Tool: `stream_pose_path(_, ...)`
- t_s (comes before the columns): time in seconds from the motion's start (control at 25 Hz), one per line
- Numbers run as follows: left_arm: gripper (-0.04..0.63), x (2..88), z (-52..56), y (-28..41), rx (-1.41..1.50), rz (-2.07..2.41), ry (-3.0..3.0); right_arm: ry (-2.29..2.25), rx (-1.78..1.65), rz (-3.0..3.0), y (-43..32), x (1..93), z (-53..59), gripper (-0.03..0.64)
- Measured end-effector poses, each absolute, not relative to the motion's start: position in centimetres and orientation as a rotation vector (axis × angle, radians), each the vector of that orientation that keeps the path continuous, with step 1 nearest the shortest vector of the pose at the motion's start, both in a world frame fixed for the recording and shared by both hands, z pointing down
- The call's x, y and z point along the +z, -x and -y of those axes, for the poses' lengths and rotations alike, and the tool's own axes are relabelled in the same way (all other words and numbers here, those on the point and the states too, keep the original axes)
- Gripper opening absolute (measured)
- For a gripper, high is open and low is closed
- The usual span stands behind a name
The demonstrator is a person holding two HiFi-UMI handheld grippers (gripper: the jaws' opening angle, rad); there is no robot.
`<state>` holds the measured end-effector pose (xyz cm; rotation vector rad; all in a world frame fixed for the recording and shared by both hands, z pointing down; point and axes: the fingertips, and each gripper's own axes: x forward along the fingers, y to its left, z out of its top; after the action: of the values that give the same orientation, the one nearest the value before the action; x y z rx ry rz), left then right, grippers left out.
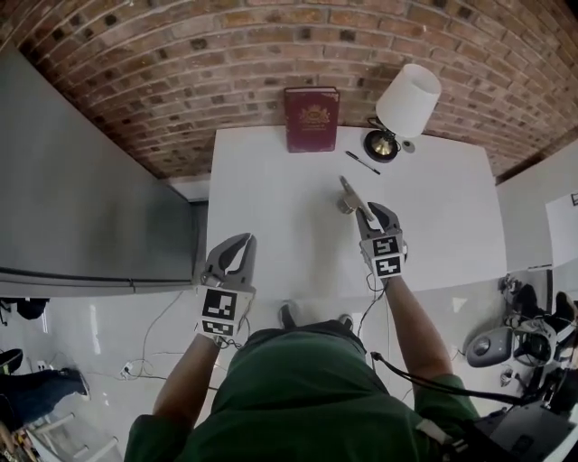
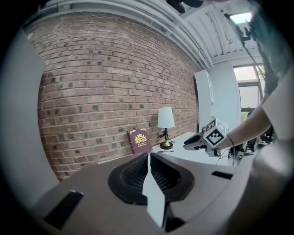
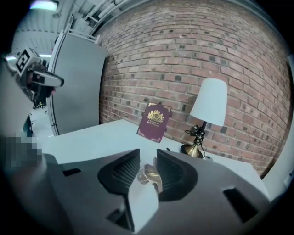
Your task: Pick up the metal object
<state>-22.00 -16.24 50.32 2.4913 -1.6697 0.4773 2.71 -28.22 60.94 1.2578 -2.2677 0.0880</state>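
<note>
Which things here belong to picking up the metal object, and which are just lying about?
In the job: shiny elongated metal object; right gripper, fingers apart either side of it.
Lying about: dark red hardback book; brass lamp with white shade; thin black pen; left gripper, shut, idle.

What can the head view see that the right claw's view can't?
Only the head view shows the person's green shirt and the floor with its cables. Only the right gripper view shows the ceiling light and a close look between the jaws of the open right claw, where the metal object sits. Both views show that metal object, the red book, the lamp, the white table, the brick wall and the left claw.
</note>
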Motion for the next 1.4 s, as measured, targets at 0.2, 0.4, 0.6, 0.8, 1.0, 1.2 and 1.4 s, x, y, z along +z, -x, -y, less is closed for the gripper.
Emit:
stream_pose_path(0.2,0.015,50.6,15.4,23.9,0.516,1.643,-2.425,-1.161,0.072,2.136,-1.5,66.2,29.9,0.146)
stream_pose_path(0.4,0.015,50.5,14.9,25.7,0.475,1.688,-2.364,-1.098,0.077,2.012,-1.1,70.4,31.3,0.135)
stream_pose_path(0.6,0.015,51.3,13.6,27.1,0.511,1.711,-2.295,-1.076,0.011,1.948,-0.5,72.7,32.7,0.138)
stream_pose_path(0.8,0.014,52.3,12.5,29.9,0.531,1.787,-2.234,-1.082,-0.020,1.830,-0.7,74.5,33.7,0.137)
stream_pose_path(1.0,0.015,52.7,12.3,30.9,0.521,1.804,-2.204,-1.099,-0.054,1.790,-1.1,74.0,34.2,0.054)
stream_pose_path(1.2,0.014,52.5,13.3,28.4,0.504,1.712,-2.232,-1.082,-0.024,1.871,-0.7,72.3,33.3,0.023)
stream_pose_path(1.4,0.015,52.8,14.4,25.4,0.486,1.631,-2.288,-1.104,0.011,1.921,-1.5,70.6,32.1,0.021)
